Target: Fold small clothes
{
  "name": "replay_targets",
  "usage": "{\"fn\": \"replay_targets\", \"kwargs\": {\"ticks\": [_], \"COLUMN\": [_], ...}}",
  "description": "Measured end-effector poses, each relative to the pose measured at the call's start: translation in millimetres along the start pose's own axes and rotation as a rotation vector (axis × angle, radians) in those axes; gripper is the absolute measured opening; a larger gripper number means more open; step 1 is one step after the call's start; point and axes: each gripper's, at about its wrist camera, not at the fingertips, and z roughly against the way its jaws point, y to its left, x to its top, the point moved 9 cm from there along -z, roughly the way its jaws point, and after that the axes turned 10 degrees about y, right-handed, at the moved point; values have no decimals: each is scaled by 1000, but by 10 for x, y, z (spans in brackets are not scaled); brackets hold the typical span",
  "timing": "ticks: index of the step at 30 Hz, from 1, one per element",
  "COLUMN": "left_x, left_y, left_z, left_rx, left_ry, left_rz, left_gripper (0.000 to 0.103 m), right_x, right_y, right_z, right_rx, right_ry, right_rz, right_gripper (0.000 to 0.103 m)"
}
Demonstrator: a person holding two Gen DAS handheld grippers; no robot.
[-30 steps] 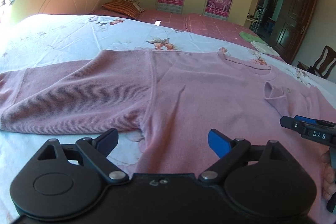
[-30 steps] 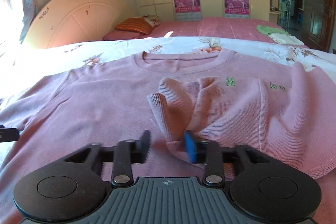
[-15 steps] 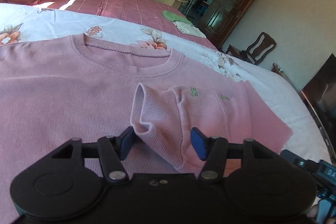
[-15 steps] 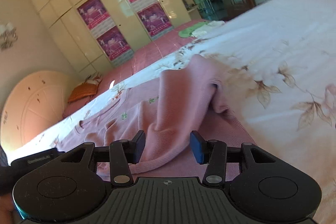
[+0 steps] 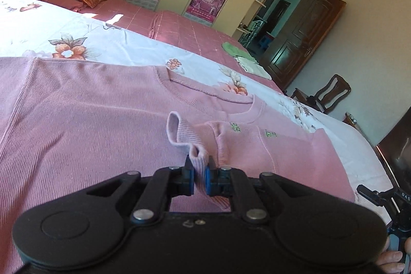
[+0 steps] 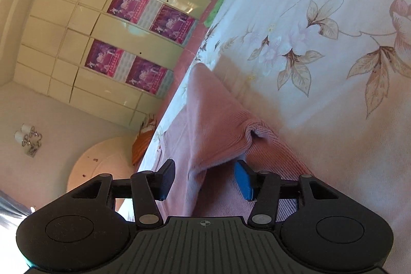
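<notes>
Left wrist view: left gripper (image 5: 198,177) just clamped the sweater's (image 5: 90,125) cuff (image 5: 197,158) at 12 o'clock, sleeve fold starting; right gripper (image 6: 203,180) gapes open

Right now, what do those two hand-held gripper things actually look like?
Both are black plastic. The left gripper has two round discs, angled link arms with silver rivets and blue finger pads. The right gripper matches, with a ribbed grey centre plate bearing a small crosshair mark. No cables show. Bare fingers appear at the left view's lower right corner.
</notes>
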Motion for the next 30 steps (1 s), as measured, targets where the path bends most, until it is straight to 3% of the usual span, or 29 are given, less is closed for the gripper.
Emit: {"fn": "replay_targets", "kwargs": {"ticks": [8,10,11,12,16,17,20,22,24,26,28,30], "left_x": [-184,-246,-259,-253,-127,-88,-4,32,126,142,87,22], "left_y": [81,122,139,144,154,146,111,64,19,-31,15,107], "left_z": [100,49,39,41,38,10,-151,-201,22,182,186,69], "left_rx": [39,47,42,38,48,49,83,73,84,125,168,187], "left_ry": [-68,-62,-64,-70,-111,-105,-55,-30,-166,-245,-258,-207], "left_rz": [11,38,56,64,72,70,28,-4,-12,-46,-48,-25], "left_gripper": [7,8,9,15,60,60,53,9,9,9,9,9], "right_x": [202,156,141,111,65,59,69,106,99,65,30,29], "right_y": [-76,-88,-107,-136,-209,-220,-213,-167,-127,-80,-97,-102], "right_z": [22,7,-15,-12,44,50,49,0,6,-6,-37,-51], "right_rx": [-2,-90,-127,-138,-106,-99,-98,-114,-160,-180,-195,-189], "right_ry": [-10,-2,9,15,30,34,36,32,16,10,18,33], "right_rz": [-44,11,32,43,34,32,40,66,116,171,203,211], "right_gripper": [51,26,20,14,14,14,14,13,4,4,4,4]}}
